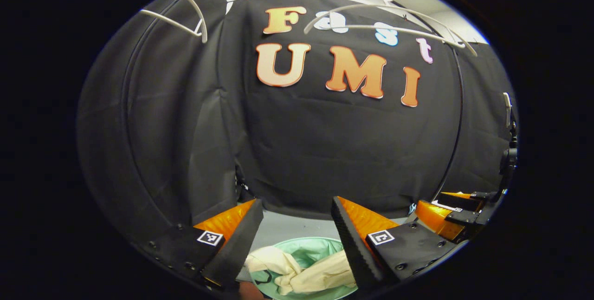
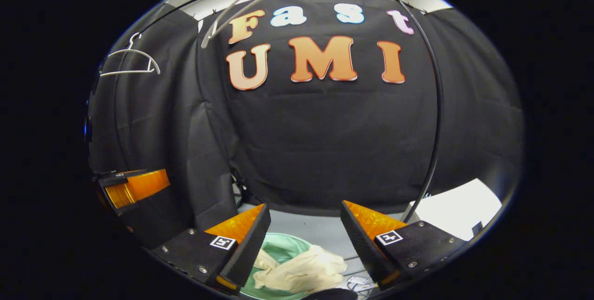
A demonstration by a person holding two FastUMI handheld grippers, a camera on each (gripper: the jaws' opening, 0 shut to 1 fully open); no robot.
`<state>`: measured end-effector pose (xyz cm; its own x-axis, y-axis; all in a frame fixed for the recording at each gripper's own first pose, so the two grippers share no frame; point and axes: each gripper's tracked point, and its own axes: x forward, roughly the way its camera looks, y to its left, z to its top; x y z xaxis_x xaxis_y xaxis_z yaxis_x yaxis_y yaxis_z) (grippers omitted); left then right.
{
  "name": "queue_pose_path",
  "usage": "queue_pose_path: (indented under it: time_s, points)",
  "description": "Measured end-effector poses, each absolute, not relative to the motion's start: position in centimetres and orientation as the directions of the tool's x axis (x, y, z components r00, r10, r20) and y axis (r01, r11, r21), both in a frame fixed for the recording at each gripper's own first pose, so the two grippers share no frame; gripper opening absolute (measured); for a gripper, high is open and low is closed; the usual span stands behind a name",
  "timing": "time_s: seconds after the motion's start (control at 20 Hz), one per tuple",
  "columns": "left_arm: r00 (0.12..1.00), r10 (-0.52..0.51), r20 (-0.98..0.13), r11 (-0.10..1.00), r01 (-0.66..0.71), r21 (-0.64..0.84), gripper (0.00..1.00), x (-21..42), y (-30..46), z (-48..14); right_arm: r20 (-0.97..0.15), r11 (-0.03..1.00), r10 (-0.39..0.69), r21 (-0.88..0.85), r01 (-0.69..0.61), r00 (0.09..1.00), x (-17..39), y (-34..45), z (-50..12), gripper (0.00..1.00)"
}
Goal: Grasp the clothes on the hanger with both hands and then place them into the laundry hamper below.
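Above the pale green laundry hamper (image 1: 320,249) on the grey floor (image 2: 320,230), where the cream clothes (image 1: 301,274) lie crumpled, both the left hand-held gripper (image 1: 297,239) and right hand-held gripper (image 2: 304,239) hang with fingers apart, bare white hangers (image 1: 390,23) overhead.

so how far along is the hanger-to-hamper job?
Looks done: cream clothes lie in the green laundry hamper, and the white hangers hang bare. In hand: nothing; left gripper and right gripper are both open above the hamper. Left: likely only pulling back.
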<state>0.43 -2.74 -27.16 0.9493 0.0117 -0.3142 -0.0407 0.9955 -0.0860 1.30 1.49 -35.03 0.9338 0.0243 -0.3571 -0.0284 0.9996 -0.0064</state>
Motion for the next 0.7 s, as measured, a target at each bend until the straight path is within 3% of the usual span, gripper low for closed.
queue_pose_path:
  time_s: [0.4, 0.45, 0.5, 0.65, 0.7]
  points:
    - [0.987, 0.056, -0.153, 0.997, -0.063, -0.042, 0.94, -0.7, 0.5, -17.8, -0.207, 0.997, 0.022, -0.070, -0.037, 0.978, 2.1, 0.3, -23.8, 0.94]
    - [0.990, 0.054, -0.131, 0.998, -0.059, -0.035, 0.97, -1.0, 0.8, -16.5, -0.198, 0.998, 0.028, -0.054, -0.039, 0.980, 1.8, 0.1, -22.7, 1.00]
    - [0.992, 0.050, -0.115, 0.998, -0.055, -0.034, 0.97, -1.1, 0.9, -15.5, -0.187, 0.998, 0.028, -0.043, -0.037, 0.982, 1.6, -0.2, -21.8, 0.94]
    - [0.996, 0.026, -0.085, 0.998, -0.031, -0.059, 0.94, -1.6, 1.3, -12.9, -0.152, 0.997, 0.021, -0.075, -0.033, 0.988, 1.3, -1.6, -19.3, 0.94]
    - [0.997, 0.025, -0.074, 0.998, -0.030, -0.057, 0.94, -1.7, 1.4, -12.3, -0.141, 0.995, 0.017, -0.092, -0.030, 0.990, 1.1, -1.8, -18.5, 1.00]
